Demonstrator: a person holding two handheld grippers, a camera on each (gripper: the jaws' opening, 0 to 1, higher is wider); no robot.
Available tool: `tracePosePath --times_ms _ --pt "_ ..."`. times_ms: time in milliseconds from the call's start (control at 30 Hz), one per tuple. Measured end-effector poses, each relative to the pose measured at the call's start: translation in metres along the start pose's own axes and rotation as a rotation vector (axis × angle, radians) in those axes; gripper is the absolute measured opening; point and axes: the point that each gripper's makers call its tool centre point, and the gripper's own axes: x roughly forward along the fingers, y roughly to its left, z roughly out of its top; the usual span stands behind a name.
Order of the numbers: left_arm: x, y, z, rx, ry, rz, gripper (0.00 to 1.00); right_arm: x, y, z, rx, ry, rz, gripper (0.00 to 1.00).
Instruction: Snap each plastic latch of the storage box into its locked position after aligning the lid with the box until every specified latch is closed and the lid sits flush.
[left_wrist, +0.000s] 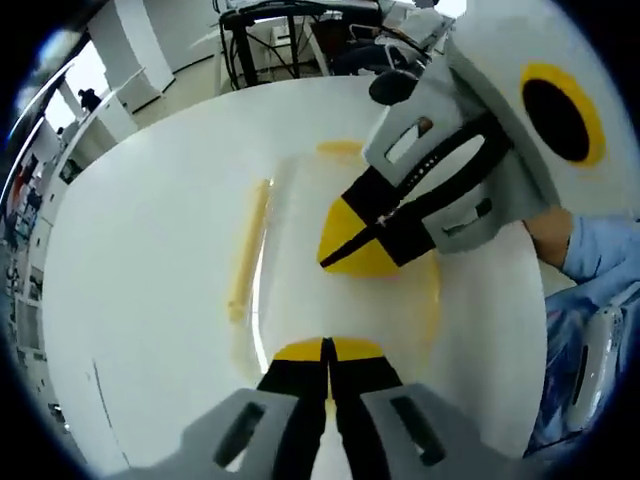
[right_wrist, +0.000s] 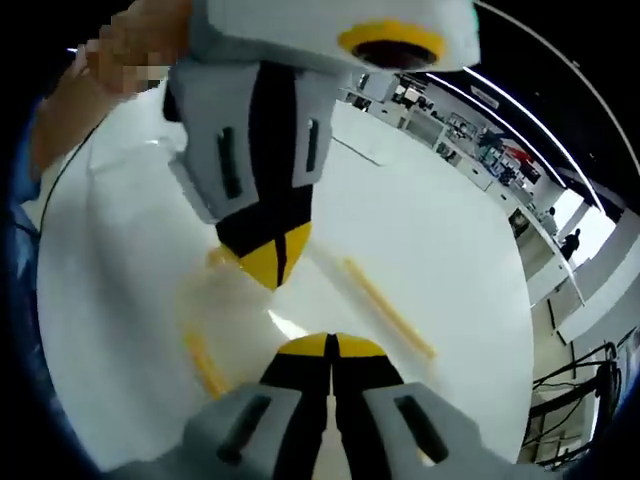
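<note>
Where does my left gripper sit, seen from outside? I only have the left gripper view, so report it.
Observer: In the right gripper view the left gripper points down from the top, its yellow tips together over the clear lid.
Operator: Now give me the latch nearest the right gripper.
Observer: A short yellow latch lies along the lid's edge, just left of the right gripper. Its jaws are together and apart from the latch.

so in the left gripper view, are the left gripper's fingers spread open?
No, the left gripper has its yellow-tipped fingers pressed together with no gap, over the clear lid.
</note>
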Motion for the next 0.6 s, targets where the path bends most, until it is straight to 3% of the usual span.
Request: tracePosePath --times_ms 333,400,600 --pt "0.001 0.003 0.001 0.007 0.028 0.019 0.0 -0.002 -0.013 -0.006 0.029 0.012 -0.013 0.0" --pt "0.0 0.004 -0.001 0.011 0.034 0.023 0.0 -0.008 -0.026 -0.019 0.097 0.047 -0.044 0.0" --pt "0.0 0.006 -0.005 -0.029 0.029 -0.011 0.0 -0.029 -0.058 -0.048 0.146 0.118 -0.132 0.0"
